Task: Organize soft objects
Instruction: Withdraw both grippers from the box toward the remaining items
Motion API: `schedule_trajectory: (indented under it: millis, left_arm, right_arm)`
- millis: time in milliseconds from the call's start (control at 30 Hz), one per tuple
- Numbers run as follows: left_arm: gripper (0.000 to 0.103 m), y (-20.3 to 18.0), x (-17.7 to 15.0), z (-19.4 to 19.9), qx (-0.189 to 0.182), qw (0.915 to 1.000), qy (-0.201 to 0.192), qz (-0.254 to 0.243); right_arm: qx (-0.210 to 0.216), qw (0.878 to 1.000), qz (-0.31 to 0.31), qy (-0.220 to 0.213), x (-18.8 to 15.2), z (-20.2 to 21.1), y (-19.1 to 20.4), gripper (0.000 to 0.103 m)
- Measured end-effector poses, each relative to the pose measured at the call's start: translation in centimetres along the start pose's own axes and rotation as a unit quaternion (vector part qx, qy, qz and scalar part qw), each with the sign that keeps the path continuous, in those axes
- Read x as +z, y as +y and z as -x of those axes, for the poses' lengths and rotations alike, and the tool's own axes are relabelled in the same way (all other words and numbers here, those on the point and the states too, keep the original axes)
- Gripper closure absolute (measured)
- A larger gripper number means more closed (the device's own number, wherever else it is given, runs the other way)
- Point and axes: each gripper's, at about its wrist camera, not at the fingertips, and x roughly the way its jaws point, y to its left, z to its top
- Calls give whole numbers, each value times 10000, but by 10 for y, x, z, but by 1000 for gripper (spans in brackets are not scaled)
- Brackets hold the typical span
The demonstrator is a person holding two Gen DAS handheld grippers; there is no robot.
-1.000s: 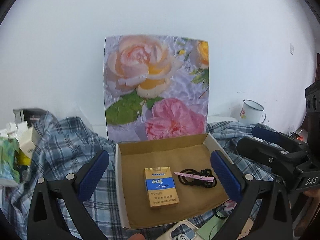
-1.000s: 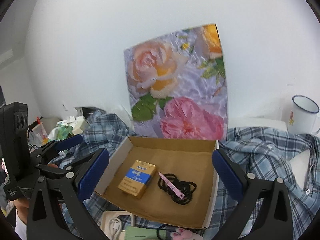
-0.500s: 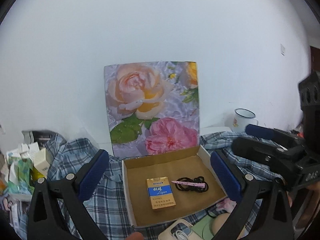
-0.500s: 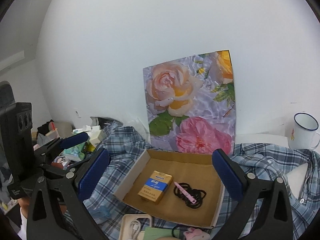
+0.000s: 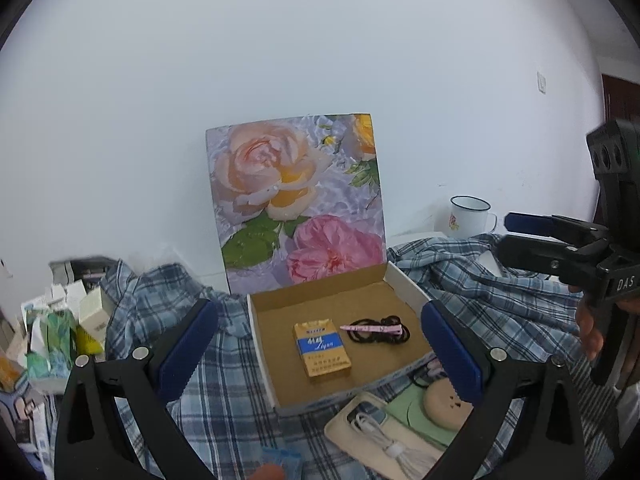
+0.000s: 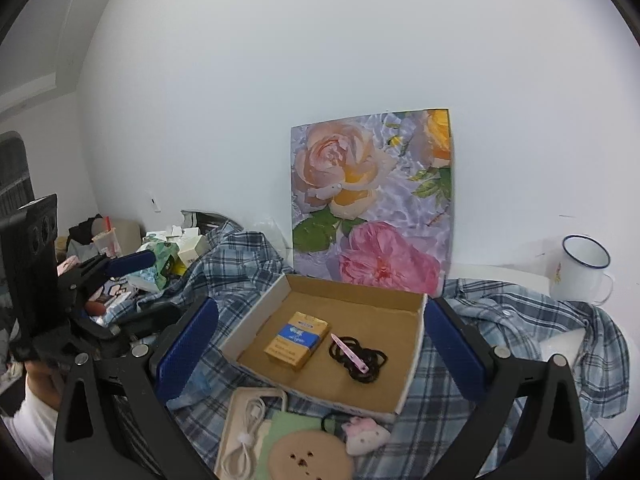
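Room: plain white wall (image 5: pixel 280 60), smooth and matte; a stiff rectangular board printed with roses (image 5: pixel 296 196) leans against it.
Surface: rumpled blue plaid cotton shirt (image 5: pixel 224 384) spread as a cover, soft and creased.
Box: shallow open cardboard tray (image 5: pixel 404 280), white outer walls, brown fibrous floor, straight ahead between the left gripper's fingers.
Pack: glossy gold-and-blue rectangular cigarette pack (image 5: pixel 321 347) lying flat in the tray.
Hair ties: tangle of thin black elastic hair ties (image 6: pixel 359 359) on the tray floor beside the pack, a slim pink plastic clip (image 6: pixel 349 354) resting across them.
Near clutter: cream pouch with a coiled white cable (image 6: pixel 246 428), round tan pad (image 6: pixel 310 458) and small plush pink-and-white charm (image 6: pixel 366 434), just below the right gripper's view of the tray.
Mug: white enamel mug with blue rim (image 6: pixel 582 268), far right of the right gripper.
Left gripper (image 5: pixel 320 344): ribbed blue pads spread wide, holding and touching nothing.
Right gripper (image 6: pixel 320 350): pads equally wide apart, empty, raised clear of the tray.
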Motion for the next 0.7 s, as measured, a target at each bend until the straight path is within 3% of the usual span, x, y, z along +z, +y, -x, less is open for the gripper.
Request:
schedule_trajectory:
  millis: [133,333,700]
  left_arm:
    - [0,13,-12,9,-279,9992,48,275]
    - [0,14,-31,16,-256,9995,79,176]
    - [0,34,-72,-2,-575,9964,564,272]
  right_arm:
    - [65,9999,109,41,-12,10,-1,0]
    - [171,9993,301,134,-30,13,4,0]
    - [196,9968,475,614,-69,-18,-1,0]
